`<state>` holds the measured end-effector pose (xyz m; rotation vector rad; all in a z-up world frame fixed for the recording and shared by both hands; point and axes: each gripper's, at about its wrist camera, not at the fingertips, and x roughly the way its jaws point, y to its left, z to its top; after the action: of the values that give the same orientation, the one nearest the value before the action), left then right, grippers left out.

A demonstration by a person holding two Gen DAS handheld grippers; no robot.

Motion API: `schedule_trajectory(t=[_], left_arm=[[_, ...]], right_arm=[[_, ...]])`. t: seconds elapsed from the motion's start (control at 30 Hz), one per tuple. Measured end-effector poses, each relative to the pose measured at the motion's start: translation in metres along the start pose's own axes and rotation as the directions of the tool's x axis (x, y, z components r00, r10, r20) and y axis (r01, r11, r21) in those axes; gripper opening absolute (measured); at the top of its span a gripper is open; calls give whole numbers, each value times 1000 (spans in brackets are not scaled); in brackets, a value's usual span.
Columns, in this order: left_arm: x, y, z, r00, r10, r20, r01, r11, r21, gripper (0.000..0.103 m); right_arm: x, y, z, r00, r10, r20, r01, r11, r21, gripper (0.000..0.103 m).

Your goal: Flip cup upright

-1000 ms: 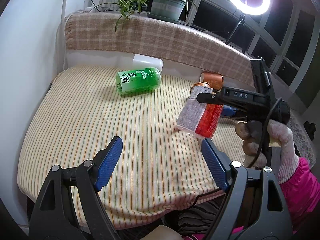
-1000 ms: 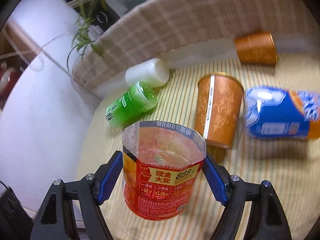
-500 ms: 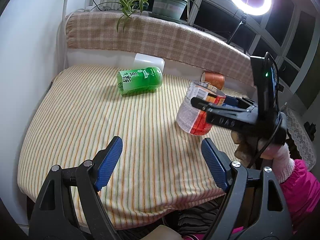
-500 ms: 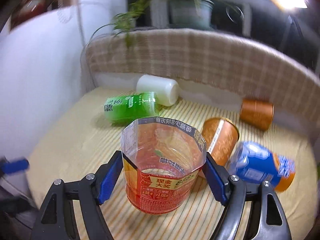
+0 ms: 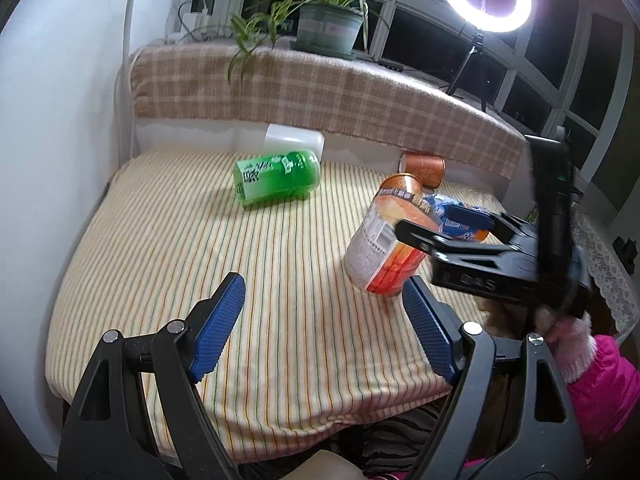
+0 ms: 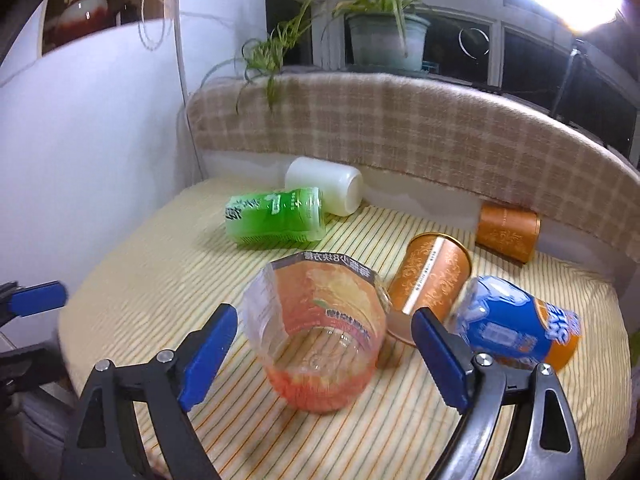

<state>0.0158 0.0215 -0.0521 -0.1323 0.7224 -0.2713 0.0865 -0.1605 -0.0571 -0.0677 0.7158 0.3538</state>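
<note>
A clear cup with a red-orange label [image 6: 316, 332] stands mouth up, slightly tilted, on the striped cloth [image 6: 160, 264]. It also shows in the left wrist view [image 5: 380, 248]. My right gripper [image 6: 320, 356] is open, its blue pads apart from the cup on both sides. In the left wrist view the right gripper [image 5: 448, 236] sits just right of the cup. My left gripper [image 5: 324, 328] is open and empty above the near part of the cloth.
A green cup [image 6: 276, 216], a white cup [image 6: 324, 186], two brown cups [image 6: 432, 280] [image 6: 508, 232] and a blue-orange cup [image 6: 516, 328] lie on their sides. A checked backrest [image 6: 400, 128] and a potted plant [image 5: 328, 24] stand behind. A white wall is at the left.
The right gripper turned the cup from tilted to mouth up, lowered it onto the cloth and opened its jaws off it. The left gripper stayed still.
</note>
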Motion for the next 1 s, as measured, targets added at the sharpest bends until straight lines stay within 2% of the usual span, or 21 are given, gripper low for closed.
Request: schedule_trajectory(t=[0.2, 0.3, 0.43, 0.6, 0.77, 0.9, 1.0], left_arm=[[-14, -18, 6, 996, 23, 86, -28, 998, 54, 83], [-21, -30, 8, 989, 45, 141, -58, 995, 85, 83], [-31, -43, 9, 973, 55, 222, -81, 991, 109, 97], [-39, -55, 9, 948, 86, 308, -131, 983, 129, 102], [-37, -63, 11, 936, 104, 336, -159, 977, 141, 102], [-34, -64, 9, 937, 98, 335, -152, 978, 140, 102], [-33, -65, 8, 940, 95, 328, -148, 979, 139, 102]], right_arm=[[-50, -6, -15, 997, -25, 78, 22, 999, 42, 95], [-75, -9, -24, 990, -70, 121, 63, 996, 63, 99], [-99, -17, -33, 977, -134, 168, 118, 987, 106, 103], [-120, -29, -41, 954, -218, 208, 184, 968, 168, 103], [-127, -35, -43, 933, -282, 224, 246, 953, 176, 103], [-130, -34, -42, 922, -307, 238, 272, 947, 171, 103], [-131, -34, -43, 922, -307, 238, 271, 947, 172, 103]])
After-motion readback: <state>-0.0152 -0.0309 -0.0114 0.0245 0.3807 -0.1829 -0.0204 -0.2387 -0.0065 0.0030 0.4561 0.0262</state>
